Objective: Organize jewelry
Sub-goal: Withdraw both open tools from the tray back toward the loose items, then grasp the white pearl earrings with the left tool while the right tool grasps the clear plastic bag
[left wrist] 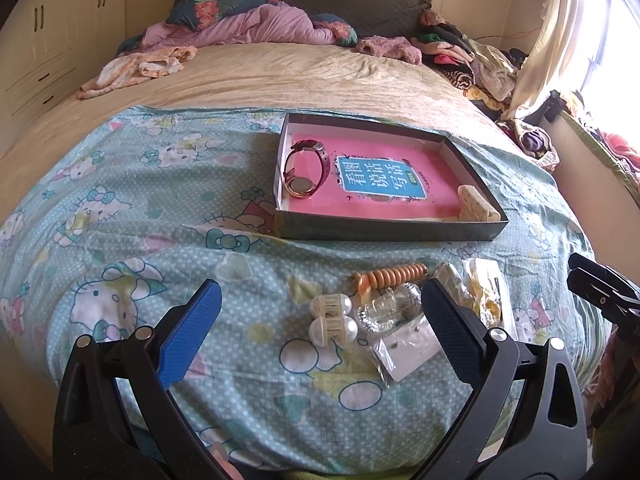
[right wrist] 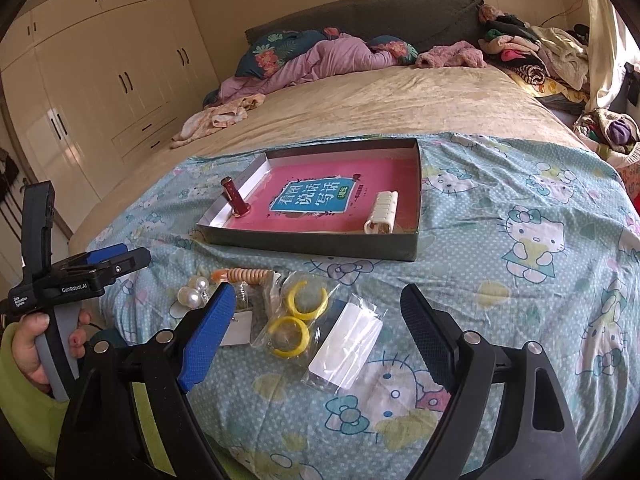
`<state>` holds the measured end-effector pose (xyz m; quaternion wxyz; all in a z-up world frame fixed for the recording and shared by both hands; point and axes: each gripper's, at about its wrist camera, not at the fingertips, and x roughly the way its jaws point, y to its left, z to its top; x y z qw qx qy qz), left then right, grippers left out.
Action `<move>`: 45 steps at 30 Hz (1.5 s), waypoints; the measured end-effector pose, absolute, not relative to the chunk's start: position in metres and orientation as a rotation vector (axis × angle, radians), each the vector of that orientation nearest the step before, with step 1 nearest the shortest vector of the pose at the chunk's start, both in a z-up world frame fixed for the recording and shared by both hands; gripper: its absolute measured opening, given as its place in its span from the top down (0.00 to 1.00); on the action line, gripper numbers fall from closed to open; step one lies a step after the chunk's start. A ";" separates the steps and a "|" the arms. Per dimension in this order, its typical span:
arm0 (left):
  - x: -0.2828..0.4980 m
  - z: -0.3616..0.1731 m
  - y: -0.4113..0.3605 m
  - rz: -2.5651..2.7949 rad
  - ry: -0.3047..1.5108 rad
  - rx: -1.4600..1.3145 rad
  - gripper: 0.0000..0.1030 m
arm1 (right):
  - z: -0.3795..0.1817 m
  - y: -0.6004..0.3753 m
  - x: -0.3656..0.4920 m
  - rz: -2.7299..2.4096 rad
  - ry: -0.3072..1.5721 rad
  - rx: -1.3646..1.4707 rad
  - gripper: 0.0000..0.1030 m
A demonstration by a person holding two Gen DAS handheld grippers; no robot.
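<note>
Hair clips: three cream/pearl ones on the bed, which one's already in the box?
The long ribbed cream clip, lying in the box's near right corner on the pink book. The two pearl-ended clips are outside the box on the blanket, in the loose pile.

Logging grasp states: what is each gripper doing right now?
Left gripper: open, holding nothing.
Right gripper: open, holding nothing.

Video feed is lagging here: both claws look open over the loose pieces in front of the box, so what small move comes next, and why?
Probably lower the left claw onto the pearl clips. They lie loose on the cover, right between its open fingers, while the watch and a cream clip already sit in the box. The right claw is open too, over bagged yellow rings.
</note>
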<state>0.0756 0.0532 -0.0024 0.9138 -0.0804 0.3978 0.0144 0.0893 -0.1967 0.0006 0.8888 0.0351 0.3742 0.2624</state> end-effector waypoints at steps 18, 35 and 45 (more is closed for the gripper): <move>0.078 -0.042 0.047 0.039 0.910 -0.132 0.09 | -0.051 -0.192 0.094 0.506 0.930 0.063 0.19; 0.082 -0.061 0.050 0.047 0.940 -0.151 0.09 | -0.089 -0.185 0.119 0.498 1.032 0.152 0.48; 0.090 -0.071 0.046 0.012 0.952 -0.171 0.10 | -0.093 -0.192 0.121 0.528 1.000 0.193 0.57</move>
